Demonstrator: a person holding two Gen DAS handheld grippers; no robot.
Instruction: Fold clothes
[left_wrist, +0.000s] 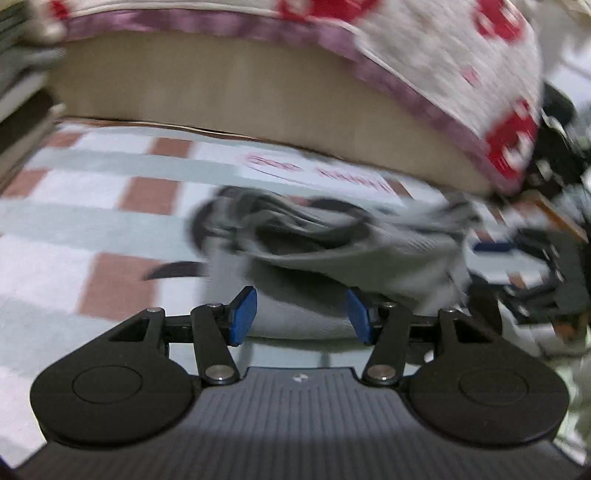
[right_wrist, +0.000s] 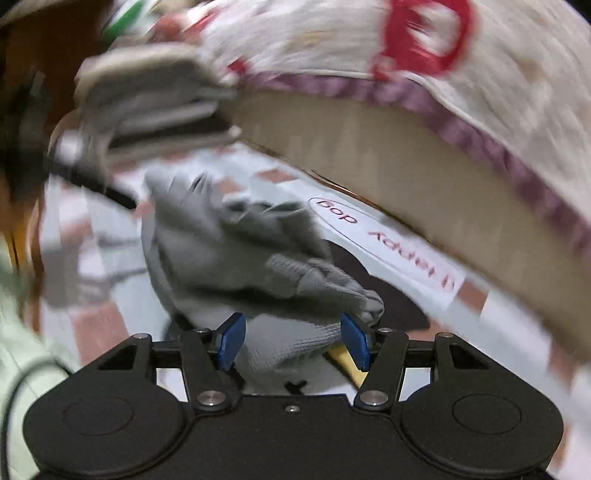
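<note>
A crumpled grey garment (left_wrist: 325, 254) with dark trim lies on a checked white, pale green and red-brown mat (left_wrist: 74, 206). My left gripper (left_wrist: 301, 314) stands open, its blue pads either side of the garment's near edge. In the right wrist view the same grey garment (right_wrist: 240, 251) is bunched up with a ribbed cuff toward me. My right gripper (right_wrist: 293, 341) is open too, with the grey cloth lying between its blue pads (right_wrist: 231, 339). Both views are blurred by motion.
A beige bed base (left_wrist: 229, 85) runs across the back, with a white blanket with red prints and purple trim (left_wrist: 461, 74) hanging over it. A stack of folded clothes (right_wrist: 159, 96) sits at the left. The other gripper and dark clutter (left_wrist: 546, 258) lie at the right.
</note>
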